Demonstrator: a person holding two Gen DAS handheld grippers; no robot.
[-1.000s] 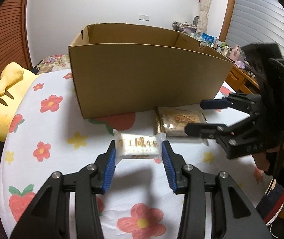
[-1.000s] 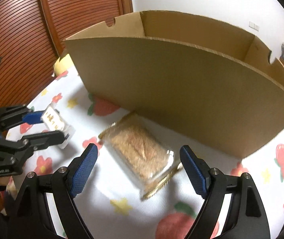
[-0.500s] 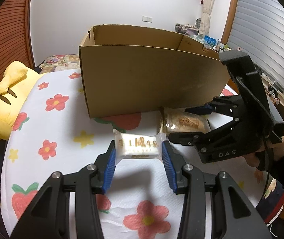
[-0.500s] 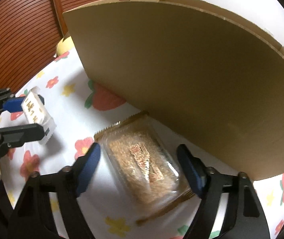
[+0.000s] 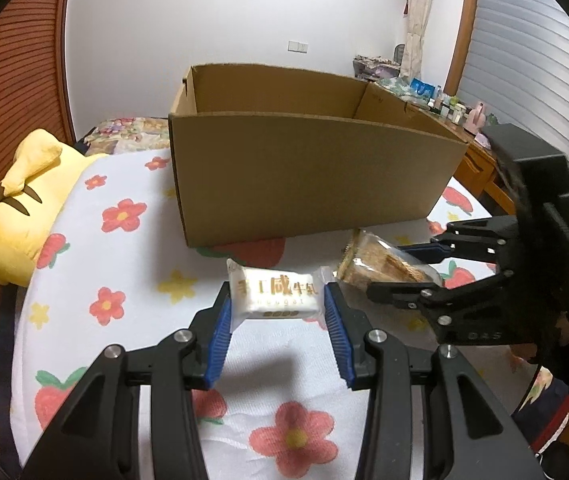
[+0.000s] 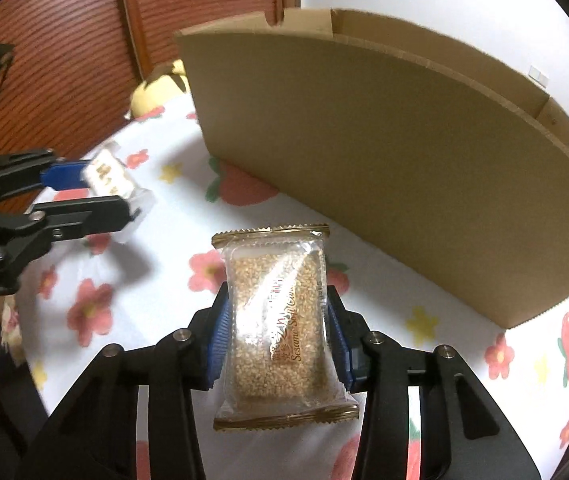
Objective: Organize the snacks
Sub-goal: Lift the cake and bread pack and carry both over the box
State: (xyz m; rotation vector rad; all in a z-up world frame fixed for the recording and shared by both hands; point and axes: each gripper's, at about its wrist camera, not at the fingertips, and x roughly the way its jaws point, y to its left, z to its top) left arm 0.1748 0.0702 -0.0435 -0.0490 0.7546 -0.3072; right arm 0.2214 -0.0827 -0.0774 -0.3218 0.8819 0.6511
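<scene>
- Fingers of the left gripper (image 5: 276, 312) pinched the white nougat packet (image 5: 274, 293) by its ends, clear of the bed, ready for the cardboard box (image 5: 316, 184).
- Right gripper (image 6: 276, 344) fingers had just been closing and now clamped the sesame cake packet (image 6: 278, 320), near the box.

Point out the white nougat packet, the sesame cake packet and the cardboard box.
white nougat packet (image 5: 275, 295): left wrist view, printed front face.
sesame cake packet (image 6: 278, 320): right wrist view, clear middle of wrapper.
cardboard box (image 5: 308, 180): left wrist view, near side wall.
</scene>
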